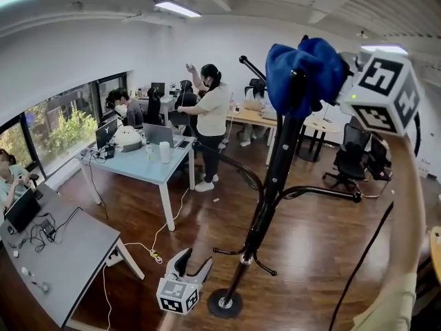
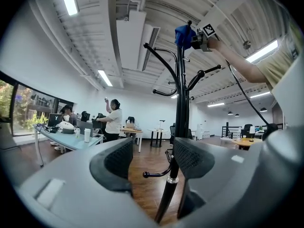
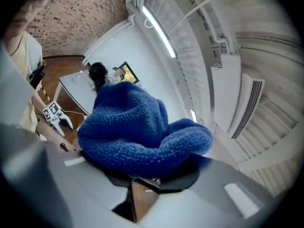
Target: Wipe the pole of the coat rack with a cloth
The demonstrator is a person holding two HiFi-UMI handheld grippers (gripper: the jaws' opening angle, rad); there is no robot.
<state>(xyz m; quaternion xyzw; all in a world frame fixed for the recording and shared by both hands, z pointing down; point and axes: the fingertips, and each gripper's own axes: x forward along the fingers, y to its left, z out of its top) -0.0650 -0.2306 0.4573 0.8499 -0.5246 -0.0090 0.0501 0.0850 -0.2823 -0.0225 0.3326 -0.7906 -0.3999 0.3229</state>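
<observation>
The black coat rack pole (image 1: 272, 185) rises from its round base (image 1: 225, 303) on the wood floor. A blue fuzzy cloth (image 1: 303, 69) is pressed around the pole's top, and my right gripper (image 1: 318, 74) is shut on it, raised high. In the right gripper view the cloth (image 3: 137, 127) bulges out over the jaws and hides the pole. My left gripper (image 1: 195, 259) hangs low, left of the base, open and empty. Through its jaws the left gripper (image 2: 152, 160) view shows the pole (image 2: 180, 103) rising to the cloth (image 2: 184, 33).
Curved hooks (image 1: 238, 167) stick out from the pole at several heights. A grey desk (image 1: 62, 254) stands at the near left, and a light blue desk (image 1: 138, 164) behind it. A person (image 1: 210, 123) stands beyond. Office chairs (image 1: 351, 157) are at the right. Cables (image 1: 155, 250) trail on the floor.
</observation>
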